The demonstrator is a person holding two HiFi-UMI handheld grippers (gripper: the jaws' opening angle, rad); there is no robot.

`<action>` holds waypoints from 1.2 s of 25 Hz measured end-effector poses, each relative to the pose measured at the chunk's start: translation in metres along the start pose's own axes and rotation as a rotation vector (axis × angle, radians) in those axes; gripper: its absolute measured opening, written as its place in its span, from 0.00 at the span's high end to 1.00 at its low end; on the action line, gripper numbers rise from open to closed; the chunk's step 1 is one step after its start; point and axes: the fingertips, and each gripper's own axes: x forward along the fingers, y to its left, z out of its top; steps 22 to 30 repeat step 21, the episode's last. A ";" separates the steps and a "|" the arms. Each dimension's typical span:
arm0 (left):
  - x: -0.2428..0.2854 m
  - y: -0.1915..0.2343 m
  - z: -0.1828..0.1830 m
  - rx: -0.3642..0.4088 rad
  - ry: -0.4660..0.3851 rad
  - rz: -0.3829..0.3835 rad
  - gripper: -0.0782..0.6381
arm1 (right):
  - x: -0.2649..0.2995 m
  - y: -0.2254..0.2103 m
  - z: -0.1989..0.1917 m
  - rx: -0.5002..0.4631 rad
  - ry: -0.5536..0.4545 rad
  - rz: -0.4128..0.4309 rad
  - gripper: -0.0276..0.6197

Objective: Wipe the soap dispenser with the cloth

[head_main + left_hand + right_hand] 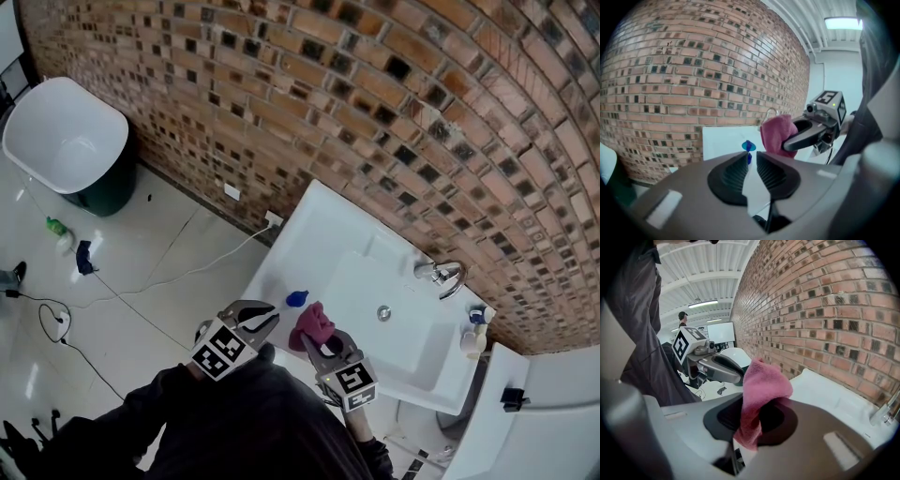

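Only one cloth, one soap dispenser, left gripper, right gripper

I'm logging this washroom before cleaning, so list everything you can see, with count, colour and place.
brick wall: one, brown, behind the sink
sink: one, white, against the wall
faucet: one, chrome, at the sink's back edge
drain: one, metal, in the basin
soap dispenser: one, blue top, over the sink's front edge
cloth: one, pink, beside the dispenser
bottle: one, white with blue, right of the faucet
bin: one, white on a dark base, on the floor far left
cables: several, white and black, across the floor
left hand-held gripper: one, grey, jaw tips on the dispenser's neck
right hand-held gripper: one, grey, clamped on the cloth
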 end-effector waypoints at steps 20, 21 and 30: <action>-0.015 -0.017 -0.012 -0.021 -0.030 -0.031 0.84 | -0.010 0.031 -0.016 0.000 0.054 0.004 0.86; -0.015 -0.015 -0.012 -0.017 -0.034 -0.031 0.84 | -0.008 0.032 -0.018 0.000 0.056 0.005 0.86; -0.015 -0.015 -0.012 -0.017 -0.034 -0.031 0.84 | -0.008 0.032 -0.018 0.000 0.056 0.005 0.86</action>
